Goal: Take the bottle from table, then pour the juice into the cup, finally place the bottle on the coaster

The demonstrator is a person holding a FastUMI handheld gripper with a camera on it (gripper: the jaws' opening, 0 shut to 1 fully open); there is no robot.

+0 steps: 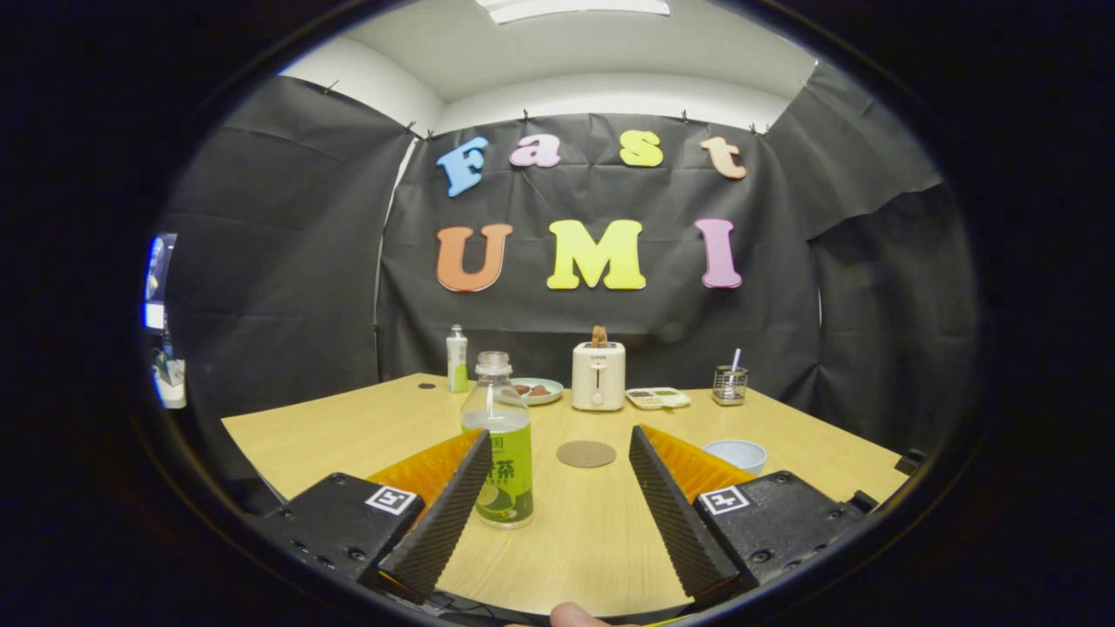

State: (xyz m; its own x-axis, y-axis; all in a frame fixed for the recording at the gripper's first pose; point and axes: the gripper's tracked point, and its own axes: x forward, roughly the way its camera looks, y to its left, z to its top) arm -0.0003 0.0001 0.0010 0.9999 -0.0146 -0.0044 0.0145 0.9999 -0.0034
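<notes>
A hand-held gripper [557,501] is hovering low over a pale wooden tabletop [592,540], its two fingers standing wide apart with nothing between their pads. A fingertip [577,616] of the person holding it is peeking in just behind the fingers. Standing upright on the tabletop, just inside the left finger and partly overlapped by its tip, is the bottle [499,440]: clear plastic, its cap off and its mouth open, carrying a green label with pale lettering too small and too curved to be read. Pale liquid is filling roughly the lower two thirds of it.

Just beyond the fingertips, in the gap between them, a round brown coaster [586,454] is lying flat on the wood. To its right, behind the right finger, a small pale blue cup [737,455] is sitting, its near side hidden by the finger.

Farther back, a row of other items is lining the far side of the tabletop: a slim white and green bottle [456,359] at the left, a pale plate [536,391] holding dark food, a white toaster [598,375] with a slice of bread standing up from its slot, a shallow white tray [658,398] with divided compartments, and a wire mesh holder [730,384] with a utensil handle sticking out of it.
</notes>
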